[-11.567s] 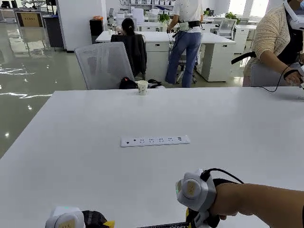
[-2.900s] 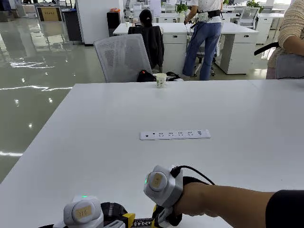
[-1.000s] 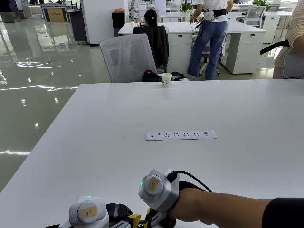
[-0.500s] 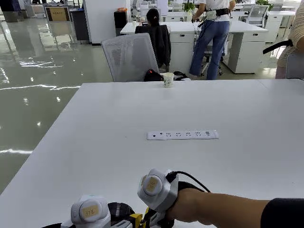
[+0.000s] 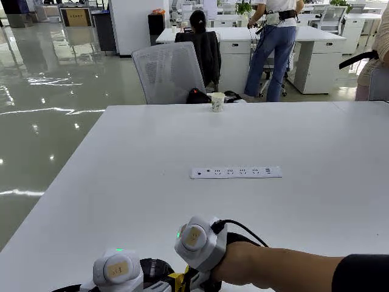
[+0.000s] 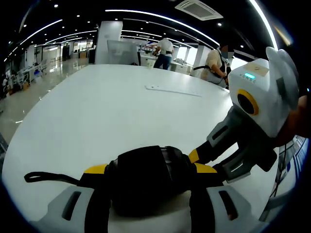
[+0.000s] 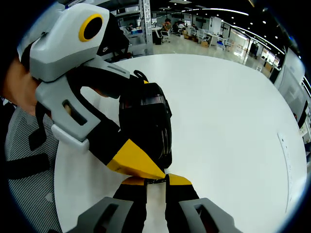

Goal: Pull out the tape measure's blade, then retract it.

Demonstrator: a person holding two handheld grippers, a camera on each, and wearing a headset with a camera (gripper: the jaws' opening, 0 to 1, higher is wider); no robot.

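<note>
at the near edge of the white tabletop (image 5: pixel 121 182), the left hand-held gripper (image 6: pixel 149 170) is clamped on the black and yellow tape measure (image 7: pixel 146 121), its two jaws pressing the case from either side. a thin black strap (image 6: pixel 48 177) trails from the case out to the left over the tabletop. just to the right, the right hand-held gripper (image 7: pixel 155 180) is closed, its yellow-tipped jaws pinched on the small dark hook (image 7: pixel 156 181) at the blade's end, which sits right at the case's mouth. a hand (image 5: pixel 243 261) holds this hand-held gripper, and a black cable (image 5: pixel 243 226) loops off its back. farther out, a white power strip (image 5: pixel 236 172) lies mid-tabletop, and a paper cup (image 5: pixel 217 101) stands at the far edge.
</note>
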